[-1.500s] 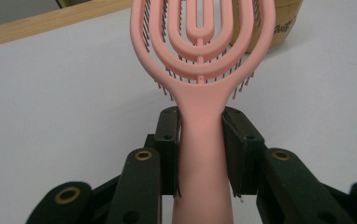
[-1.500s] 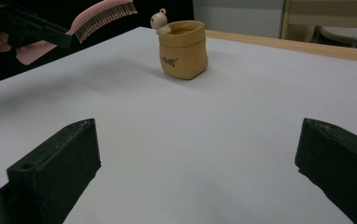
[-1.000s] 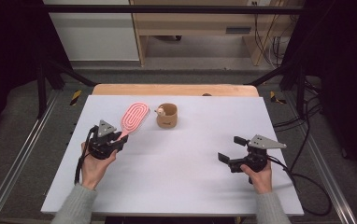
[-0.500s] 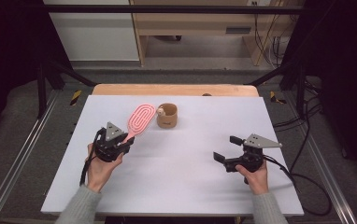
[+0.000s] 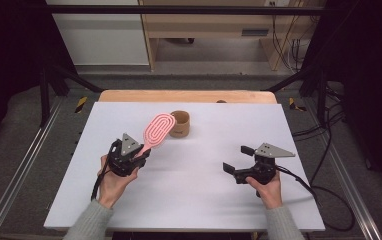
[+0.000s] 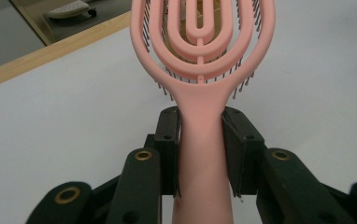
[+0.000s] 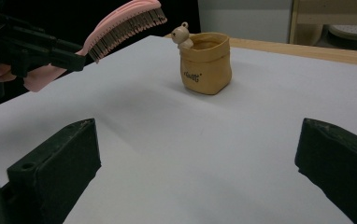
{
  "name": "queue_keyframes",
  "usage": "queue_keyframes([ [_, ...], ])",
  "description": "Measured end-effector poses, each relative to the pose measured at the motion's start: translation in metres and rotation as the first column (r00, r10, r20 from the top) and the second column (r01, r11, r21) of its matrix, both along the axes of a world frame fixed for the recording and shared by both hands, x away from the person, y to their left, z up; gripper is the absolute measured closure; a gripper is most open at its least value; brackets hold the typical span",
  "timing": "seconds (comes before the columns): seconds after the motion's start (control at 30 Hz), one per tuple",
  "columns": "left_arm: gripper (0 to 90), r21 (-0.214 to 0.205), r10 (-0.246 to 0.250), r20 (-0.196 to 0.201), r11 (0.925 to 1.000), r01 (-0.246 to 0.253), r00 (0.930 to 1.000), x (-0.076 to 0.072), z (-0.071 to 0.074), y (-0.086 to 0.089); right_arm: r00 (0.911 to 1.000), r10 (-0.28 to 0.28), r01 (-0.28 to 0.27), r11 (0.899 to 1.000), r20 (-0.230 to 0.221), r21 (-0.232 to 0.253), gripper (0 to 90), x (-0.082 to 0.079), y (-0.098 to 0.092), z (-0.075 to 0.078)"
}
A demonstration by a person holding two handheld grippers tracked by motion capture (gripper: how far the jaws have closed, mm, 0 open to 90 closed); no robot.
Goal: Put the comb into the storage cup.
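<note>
**Brush in the air, on its way to the pot**

The left gripper (image 5: 138, 154) has its jaws clamped on the handle of the pink hairbrush (image 5: 157, 130), one pad pressed on each side of the neck just below the head. The brush is held clear of the white table (image 5: 204, 200), bristles facing down, its head slanting toward the far side and ending just beside the small tan pot (image 5: 180, 123), which stands upright at the far middle of the table with a little bear figure (image 7: 182, 34) on its rim.

The right gripper (image 5: 235, 161) rests low at the near right, well apart from both, jaws wide apart with nothing between them.

I judge this the carry step. Next, the brush likely must be tipped handle-down over the pot's mouth, which looks narrow.
</note>
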State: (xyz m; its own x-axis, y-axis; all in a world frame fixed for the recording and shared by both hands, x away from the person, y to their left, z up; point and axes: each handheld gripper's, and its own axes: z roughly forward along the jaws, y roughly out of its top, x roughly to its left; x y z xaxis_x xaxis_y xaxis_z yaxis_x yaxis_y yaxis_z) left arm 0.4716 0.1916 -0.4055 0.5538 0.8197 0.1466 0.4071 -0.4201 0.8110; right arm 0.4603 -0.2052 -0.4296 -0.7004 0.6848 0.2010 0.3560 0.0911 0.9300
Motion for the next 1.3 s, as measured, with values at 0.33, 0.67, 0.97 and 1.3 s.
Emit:
queue_keyframes([
  [0.33, 68.9, 0.002, -0.023, 0.016, 0.9997, 0.023, 0.9996, -0.004, 0.002, -0.008, 0.9998, 0.018, -0.018, 1.000, -0.002, -0.006, 0.4, 0.002, 0.014, 0.001],
  [0.67, 68.8, 0.004, -0.043, 0.027, 0.9991, 0.043, 0.9987, -0.008, 0.002, -0.015, 0.9995, 0.030, -0.030, 1.000, -0.002, -0.003, 0.6, 0.006, 0.029, 0.004],
  [0.97, 68.9, 0.007, -0.051, 0.035, 0.9987, 0.051, 0.9981, -0.008, 0.002, -0.019, 0.9993, 0.037, -0.037, 0.999, -0.004, -0.008, 0.9, 0.009, 0.038, 0.007],
  [1.3, 68.9, 0.013, -0.051, 0.057, 0.9986, 0.050, 0.9971, -0.010, 0.002, -0.022, 0.9990, 0.044, -0.044, 0.999, -0.011, -0.004, 1.3, 0.016, 0.056, 0.010],
])
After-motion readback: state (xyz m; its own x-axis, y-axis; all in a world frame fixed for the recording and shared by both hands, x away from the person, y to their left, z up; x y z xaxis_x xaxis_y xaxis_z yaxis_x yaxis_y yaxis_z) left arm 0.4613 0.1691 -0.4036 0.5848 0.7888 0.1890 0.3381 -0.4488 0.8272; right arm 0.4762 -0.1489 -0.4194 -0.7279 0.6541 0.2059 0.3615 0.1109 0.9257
